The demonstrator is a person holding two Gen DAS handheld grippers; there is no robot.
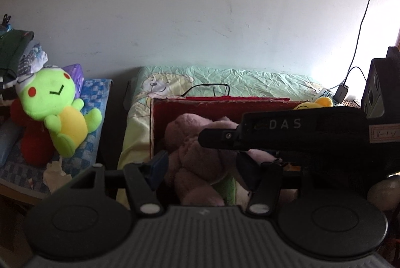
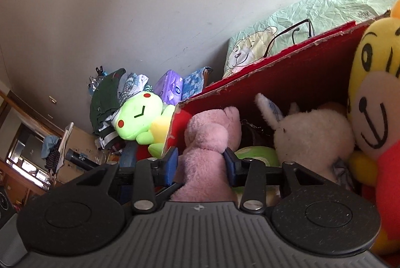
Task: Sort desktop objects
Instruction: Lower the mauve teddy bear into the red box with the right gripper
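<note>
A pink plush toy (image 1: 197, 155) (image 2: 210, 138) hangs at the near left corner of a red-lined box (image 1: 220, 99) (image 2: 287, 77). Blue pads of my left gripper (image 1: 202, 169) press its sides, so it is shut on the toy. My right gripper (image 2: 201, 163) is shut on a narrow part of the same toy. In the left wrist view, the right gripper's black body (image 1: 300, 132) crosses over the box from the right. Inside the box lie a white rabbit plush (image 2: 310, 135), a yellow tiger plush (image 2: 370, 97) (image 1: 315, 104) and something green (image 2: 257, 154).
A green frog plush (image 1: 55, 102) (image 2: 140, 117) sits left of the box on a blue checked cloth (image 1: 97, 97), by a purple pack (image 2: 170, 86) and folded clothes (image 2: 105, 97). Black glasses (image 1: 207, 89) (image 2: 295, 32) lie on the green sheet behind. A black speaker (image 1: 380, 87) stands right.
</note>
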